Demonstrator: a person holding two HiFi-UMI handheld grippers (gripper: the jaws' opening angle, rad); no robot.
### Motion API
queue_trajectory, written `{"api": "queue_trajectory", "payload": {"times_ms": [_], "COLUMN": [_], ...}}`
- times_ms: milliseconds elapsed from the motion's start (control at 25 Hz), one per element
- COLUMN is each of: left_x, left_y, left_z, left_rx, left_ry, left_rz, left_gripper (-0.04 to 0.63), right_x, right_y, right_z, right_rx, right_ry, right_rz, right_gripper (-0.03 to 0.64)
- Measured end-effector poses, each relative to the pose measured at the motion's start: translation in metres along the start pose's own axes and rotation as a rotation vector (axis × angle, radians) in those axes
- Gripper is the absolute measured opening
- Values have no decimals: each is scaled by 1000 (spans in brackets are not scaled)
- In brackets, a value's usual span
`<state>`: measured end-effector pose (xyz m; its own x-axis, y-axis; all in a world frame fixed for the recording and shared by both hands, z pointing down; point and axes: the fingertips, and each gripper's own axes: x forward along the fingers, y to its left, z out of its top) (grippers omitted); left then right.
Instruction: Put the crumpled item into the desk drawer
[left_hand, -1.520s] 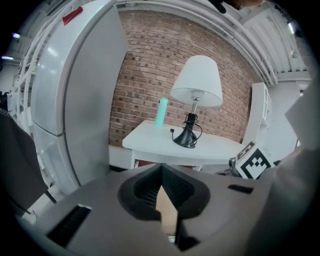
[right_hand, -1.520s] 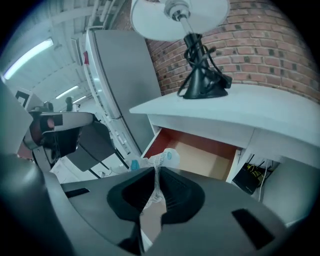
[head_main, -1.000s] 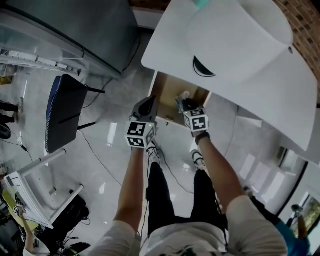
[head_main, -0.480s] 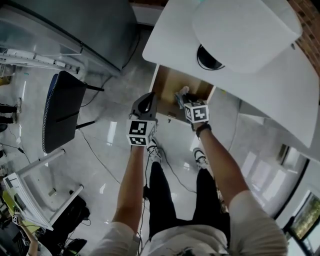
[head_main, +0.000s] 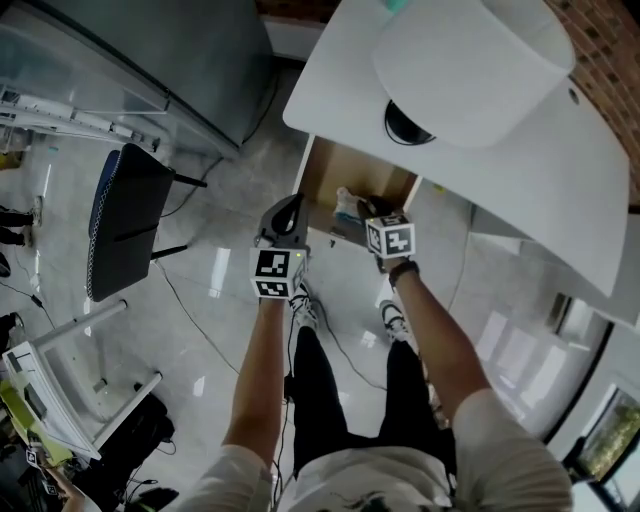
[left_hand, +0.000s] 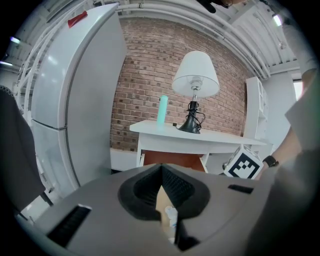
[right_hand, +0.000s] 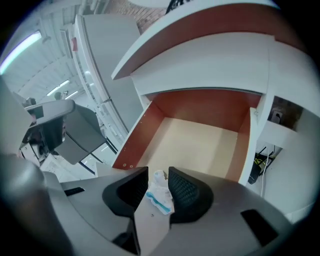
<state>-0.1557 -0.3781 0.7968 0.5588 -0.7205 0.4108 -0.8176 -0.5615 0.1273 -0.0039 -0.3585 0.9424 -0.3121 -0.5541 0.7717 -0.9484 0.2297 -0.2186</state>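
Observation:
The desk drawer (right_hand: 200, 142) is pulled out from under the white desk (head_main: 335, 70), and its pale wooden floor is bare. My right gripper (right_hand: 159, 187) hovers over the drawer's front edge. Its jaws are opening, and the crumpled item (right_hand: 161, 195), white with a blue stripe, sits loosely between the pads. In the head view the crumpled item (head_main: 345, 196) shows at the tip of my right gripper (head_main: 362, 208), over the drawer (head_main: 340, 172). My left gripper (head_main: 287, 212) is shut and empty at the drawer's left front corner; its pads (left_hand: 172, 185) meet at the tip.
A lamp with a white shade (head_main: 470, 70) and a teal bottle (left_hand: 162, 111) stand on the desk. A tall grey fridge (left_hand: 75, 100) rises to the left. A dark chair (head_main: 125, 220) stands on the glossy floor to the left. The person's legs are below the drawer.
The right gripper's jaws have spread apart around the crumpled item. Both grippers stay at the drawer's front, with the right one drawn back slightly.

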Motion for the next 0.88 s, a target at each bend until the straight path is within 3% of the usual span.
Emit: {"api": "queue_trajectory", "payload": {"times_ms": [160,360,640,880], "left_x": [-12,-40,-81,-132], "left_y": [-12,-32,-61,-88], "left_z": [25,62,108,172], "left_rx": [-16,-19,-41,-34], "left_ry": [-22,-60,-69,-113], "left_rz": [12,48,60,144], "left_gripper": [-6,-6,-6,-6], "right_x": [-36,-104,-190,-279], "right_y": [4,13,34,54], "right_z": [13,46,95,148], "right_rx": [4,41,-28,-63], "right_ry": [-64,-225,-347,-487], "right_rz": [6,12,3,32], "right_gripper": [107,106,106,97]}}
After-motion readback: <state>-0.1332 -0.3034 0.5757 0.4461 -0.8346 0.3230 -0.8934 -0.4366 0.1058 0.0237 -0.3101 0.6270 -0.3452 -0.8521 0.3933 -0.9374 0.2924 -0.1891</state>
